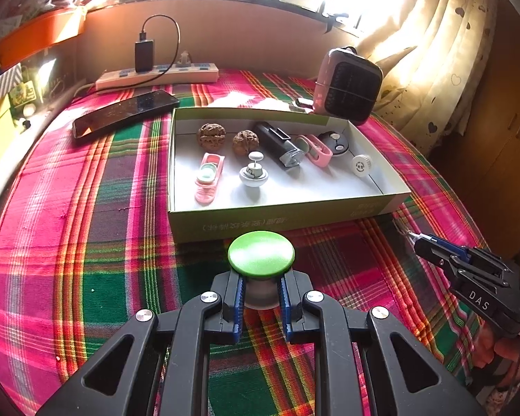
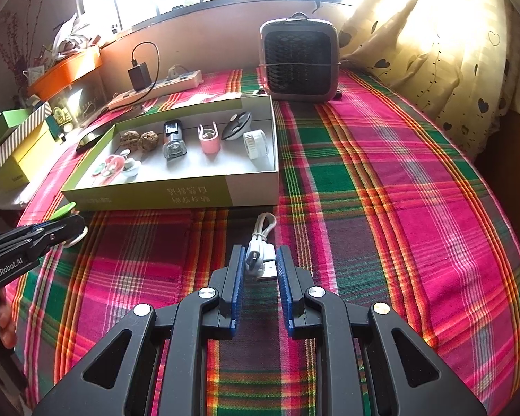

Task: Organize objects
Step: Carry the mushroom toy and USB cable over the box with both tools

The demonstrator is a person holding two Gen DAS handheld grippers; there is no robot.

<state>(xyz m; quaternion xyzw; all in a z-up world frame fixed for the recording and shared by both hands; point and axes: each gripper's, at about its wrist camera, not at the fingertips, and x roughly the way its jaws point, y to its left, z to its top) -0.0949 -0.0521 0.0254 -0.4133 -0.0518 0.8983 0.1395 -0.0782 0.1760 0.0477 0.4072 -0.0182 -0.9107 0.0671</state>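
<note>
Plaid tablecloth (image 2: 398,208) bears white cable (image 2: 260,253), pointing boxward, between right tool (image 2: 260,267) pads.

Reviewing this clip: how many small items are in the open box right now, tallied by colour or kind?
In the box:
Walnuts: 2
Pink items: 2
Black items: 2
White items: 2
Total: 8

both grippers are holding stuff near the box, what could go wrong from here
1. The left gripper pinches the green-capped object only on its narrow stem below the wide cap, so it might tilt or slip when lifted over the box wall.
2. The right gripper holds the coiled white USB cable by its plug end; the loose loop could snag the box edge.
3. The box floor is crowded, so a drop could knock the white knob-topped piece.
</note>
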